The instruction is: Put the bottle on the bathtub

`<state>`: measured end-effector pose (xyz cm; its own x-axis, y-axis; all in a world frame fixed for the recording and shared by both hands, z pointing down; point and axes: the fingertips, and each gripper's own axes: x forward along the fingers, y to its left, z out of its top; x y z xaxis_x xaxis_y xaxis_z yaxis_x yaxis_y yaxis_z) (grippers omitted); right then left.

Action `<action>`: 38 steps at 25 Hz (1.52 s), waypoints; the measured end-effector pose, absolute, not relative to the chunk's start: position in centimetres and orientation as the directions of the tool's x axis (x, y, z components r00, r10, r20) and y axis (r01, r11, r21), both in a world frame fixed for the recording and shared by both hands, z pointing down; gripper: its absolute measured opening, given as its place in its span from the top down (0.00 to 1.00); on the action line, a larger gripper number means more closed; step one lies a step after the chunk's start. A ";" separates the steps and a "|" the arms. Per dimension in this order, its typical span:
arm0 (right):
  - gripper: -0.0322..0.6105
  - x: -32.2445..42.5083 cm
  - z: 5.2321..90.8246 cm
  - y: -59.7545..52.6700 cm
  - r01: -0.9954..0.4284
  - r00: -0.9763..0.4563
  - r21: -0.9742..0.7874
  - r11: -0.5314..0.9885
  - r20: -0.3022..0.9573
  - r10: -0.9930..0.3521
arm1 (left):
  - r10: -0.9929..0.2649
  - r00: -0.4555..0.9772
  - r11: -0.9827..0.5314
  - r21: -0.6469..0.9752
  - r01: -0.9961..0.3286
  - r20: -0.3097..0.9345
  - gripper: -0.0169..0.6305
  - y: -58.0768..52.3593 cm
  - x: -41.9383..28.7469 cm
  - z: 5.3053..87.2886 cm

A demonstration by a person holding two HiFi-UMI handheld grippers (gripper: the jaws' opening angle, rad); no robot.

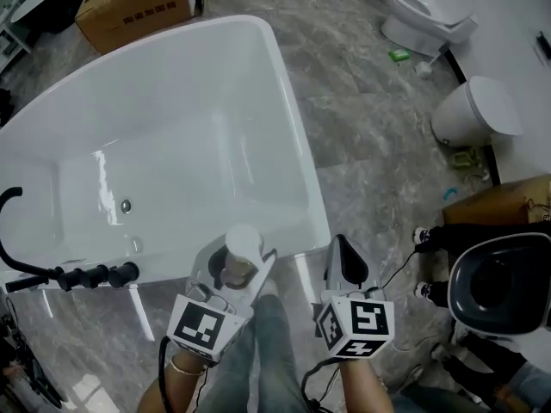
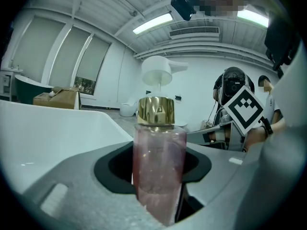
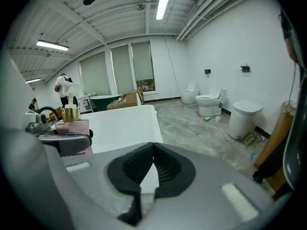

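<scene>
I see a pump bottle (image 1: 244,241) with a pink clear body, a gold collar and a white pump head. It stands upright between the jaws of my left gripper (image 1: 234,274), which is shut on its body, just over the near rim of the white bathtub (image 1: 297,144). In the left gripper view the bottle (image 2: 159,147) fills the middle between the black pads of the left gripper (image 2: 157,174). My right gripper (image 1: 343,249) hangs to its right beside the tub's corner, shut and empty. In the right gripper view its pads meet at the right gripper (image 3: 152,153), with the bottle (image 3: 72,127) at the left.
A black faucet (image 1: 69,275) sits on the tub's near-left rim. A cardboard box (image 1: 133,7) lies beyond the tub. Two white toilets (image 1: 426,15) (image 1: 476,114) stand on the grey floor to the right, near a black round seat (image 1: 499,286) and a person's shoes (image 1: 422,235).
</scene>
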<state>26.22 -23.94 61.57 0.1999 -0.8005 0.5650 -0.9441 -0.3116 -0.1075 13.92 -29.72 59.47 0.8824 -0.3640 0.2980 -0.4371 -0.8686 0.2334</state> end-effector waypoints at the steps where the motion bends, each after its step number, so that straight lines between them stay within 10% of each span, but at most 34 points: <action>1: 0.95 26.3 62.0 -23.8 -0.944 0.198 -0.107 -0.311 0.568 -0.799 | -0.364 0.882 -0.871 0.226 -0.436 0.300 0.63 -29.7 14.2 59.9; 38: 0.95 27.1 65.9 -19.7 -0.922 0.199 -0.146 -0.358 0.615 -0.763 | -0.218 0.948 -0.972 0.037 -0.232 0.234 0.62 -26.8 15.9 60.4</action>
<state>27.10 -19.73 65.91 0.1989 -0.7628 0.6153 -0.9224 -0.3579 -0.1455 15.88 -26.75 60.39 0.9476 -0.2176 0.2341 -0.2323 -0.9719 0.0369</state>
